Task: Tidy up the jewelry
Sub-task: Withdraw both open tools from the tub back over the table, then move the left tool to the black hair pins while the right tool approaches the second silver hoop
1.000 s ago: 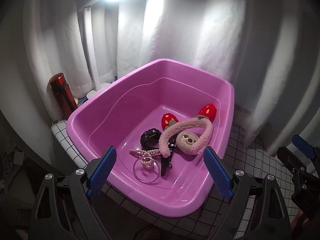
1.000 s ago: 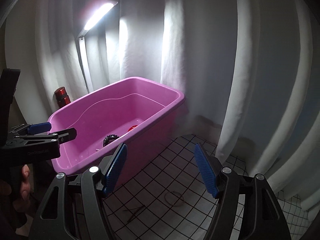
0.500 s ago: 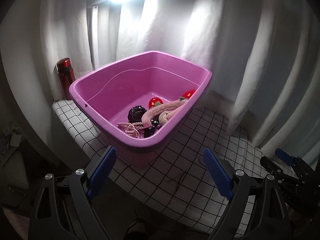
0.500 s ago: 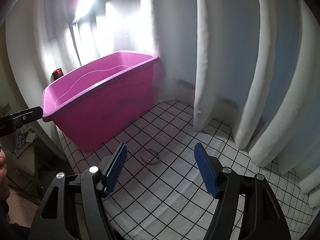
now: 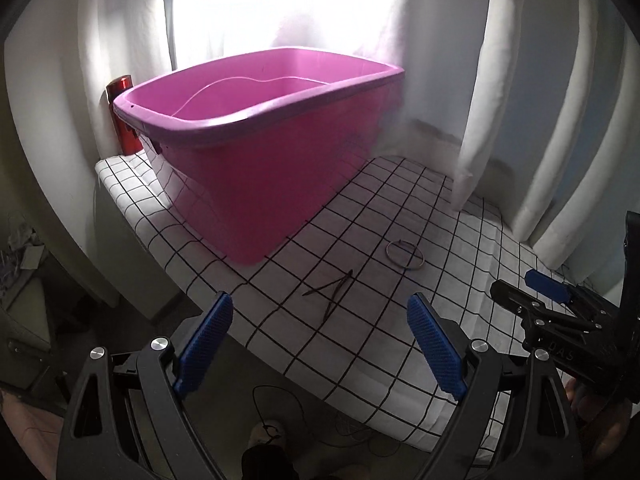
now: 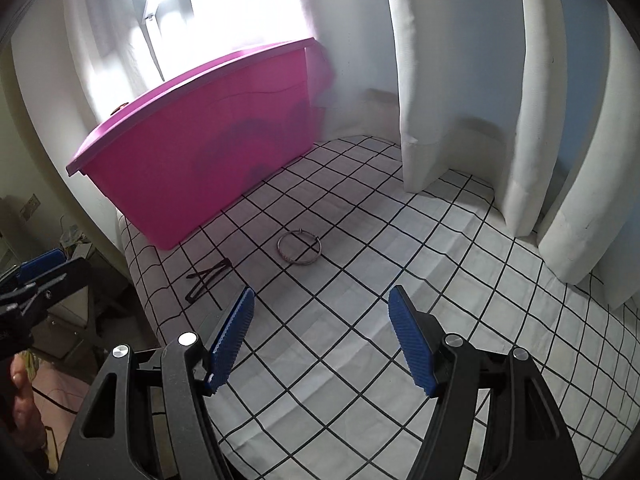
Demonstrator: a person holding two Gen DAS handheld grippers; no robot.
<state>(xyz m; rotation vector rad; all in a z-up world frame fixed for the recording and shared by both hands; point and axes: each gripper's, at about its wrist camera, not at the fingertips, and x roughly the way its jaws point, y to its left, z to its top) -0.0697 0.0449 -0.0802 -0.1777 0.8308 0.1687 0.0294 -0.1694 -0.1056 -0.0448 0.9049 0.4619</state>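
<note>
Left gripper [image 5: 320, 344], lower centre, jaws spread wide and empty above the table edge. Right gripper [image 6: 320, 336], lower centre, likewise spread and empty. Metal bangle [image 6: 300, 248] at frame centre on the checked cloth [image 6: 440, 280]; hairpins [image 6: 208, 276] to its left; pink tub [image 6: 200, 152] upper left.

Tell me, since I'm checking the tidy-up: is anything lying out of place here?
Yes. A metal ring and dark hairpins lie loose on the checked cloth, outside the pink tub. Both grippers, left and right, are open and empty.
</note>
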